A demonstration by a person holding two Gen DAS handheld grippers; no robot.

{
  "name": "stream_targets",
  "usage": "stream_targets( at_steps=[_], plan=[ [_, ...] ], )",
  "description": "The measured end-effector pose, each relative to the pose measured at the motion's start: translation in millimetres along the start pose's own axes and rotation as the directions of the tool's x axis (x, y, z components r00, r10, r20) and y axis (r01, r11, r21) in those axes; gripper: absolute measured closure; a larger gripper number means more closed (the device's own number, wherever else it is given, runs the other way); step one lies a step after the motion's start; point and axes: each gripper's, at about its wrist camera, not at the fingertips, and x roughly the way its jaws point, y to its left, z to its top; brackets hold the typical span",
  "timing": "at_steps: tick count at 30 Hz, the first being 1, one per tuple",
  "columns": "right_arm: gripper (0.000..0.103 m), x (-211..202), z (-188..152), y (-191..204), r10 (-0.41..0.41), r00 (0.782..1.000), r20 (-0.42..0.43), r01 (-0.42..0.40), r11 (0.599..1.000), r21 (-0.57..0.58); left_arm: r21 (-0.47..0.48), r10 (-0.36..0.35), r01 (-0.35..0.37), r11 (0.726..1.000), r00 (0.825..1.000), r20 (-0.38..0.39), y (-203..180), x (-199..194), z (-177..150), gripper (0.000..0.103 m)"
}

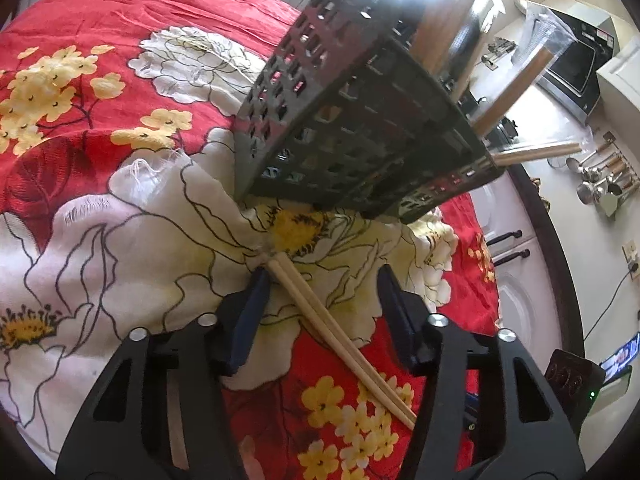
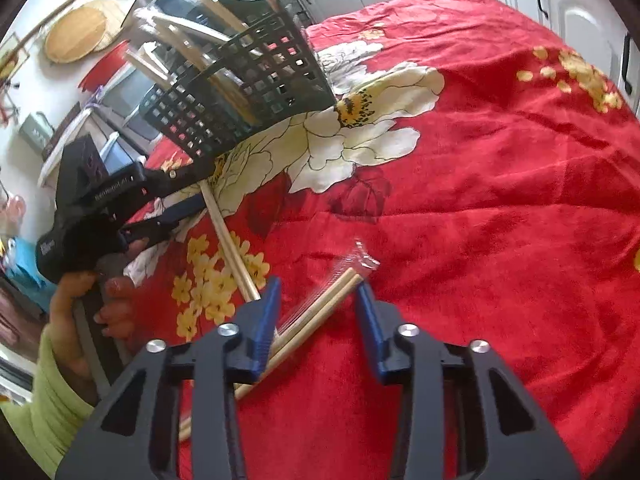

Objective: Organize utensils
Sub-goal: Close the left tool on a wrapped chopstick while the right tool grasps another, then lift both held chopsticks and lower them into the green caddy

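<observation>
L gripper [image 1: 320, 284] hangs over a red flower-print cloth [image 1: 100, 16] w/ jaws apart, straddling a pair of pale wooden chopsticks [image 1: 320, 320] lying on the cloth; pads not pressing them. R gripper [image 2: 316, 296] likewise parted around a 2nd pair of wooden chopsticks in clear wrap [image 2: 340, 292], no grip. Black perforated plastic utensil basket [image 1: 352, 120] stands just beyond, holding wooden-handled utensils [image 1: 516, 92], nearer the cloth's cabinet-side edge.
</observation>
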Motion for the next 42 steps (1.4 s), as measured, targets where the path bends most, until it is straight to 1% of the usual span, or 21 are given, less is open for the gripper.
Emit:
stream_targets(
  at_steps=[1,3,9,12,16,18,23,28,34,37,40,42],
  plan=[
    [0.082,0.7,1.2,-1.5,0.006,1.000,0.000,-0.006,1.000,0.009,-0.004,-0.001,0.001,1.000,1.000,0.001,2.1,-1.0,0.4,0.061],
    [0.086,2.0,3.7,-5.0,0.019,1.000,0.001,-0.019,0.999,0.029,-0.010,0.001,-0.001,1.000,1.000,0.002,5.1,-0.4,2.0,0.066],
    [0.088,-0.7,9.3,-6.5,0.049,0.999,0.018,-0.050,0.998,0.045,-0.020,0.017,-0.017,1.000,1.000,0.004,13.2,-0.6,4.5,0.081],
    [0.089,-4.2,12.9,-2.1,0.062,0.998,0.033,-0.063,0.998,0.028,-0.028,0.025,-0.025,0.999,1.000,0.000,16.4,1.8,6.1,0.086],
    [0.091,-10.8,19.3,6.8,0.075,0.995,0.062,-0.074,0.997,-0.008,-0.033,0.024,-0.025,0.999,1.000,-0.006,20.3,1.3,8.6,0.088],
    [0.091,-14.8,24.2,11.8,0.082,0.994,0.077,-0.080,0.996,-0.026,-0.031,0.031,-0.031,0.999,0.999,-0.008,21.0,0.9,9.2,0.094],
    [0.094,-29.3,41.5,29.1,0.101,0.986,0.133,-0.090,0.992,-0.087,-0.038,0.014,-0.013,0.999,1.000,0.005,22.7,-9.8,9.7,0.095],
    [0.096,-42.4,56.8,44.3,0.121,0.976,0.181,-0.093,0.984,-0.152,-0.003,-0.004,0.004,1.000,0.998,0.060,11.5,-33.9,11.1,0.096],
    [0.097,-61.0,75.6,67.0,0.158,0.957,0.243,-0.100,0.967,-0.232,0.055,-0.039,0.031,0.998,0.988,0.151,-11.8,-73.2,19.9,0.098],
    [0.097,-70.1,83.7,78.0,0.176,0.945,0.274,-0.099,0.957,-0.272,0.091,-0.056,0.037,0.995,0.975,0.213,-24.9,-97.3,25.5,0.099],
    [0.097,-79.2,90.2,87.0,0.191,0.933,0.305,-0.096,0.949,-0.299,0.118,-0.071,0.041,0.992,0.963,0.260,-36.4,-114.6,29.3,0.100],
    [0.097,-84.5,95.5,91.6,0.201,0.925,0.324,-0.096,0.945,-0.312,0.142,-0.079,0.038,0.989,0.952,0.295,-47.1,-127.0,31.3,0.100]
  ],
)
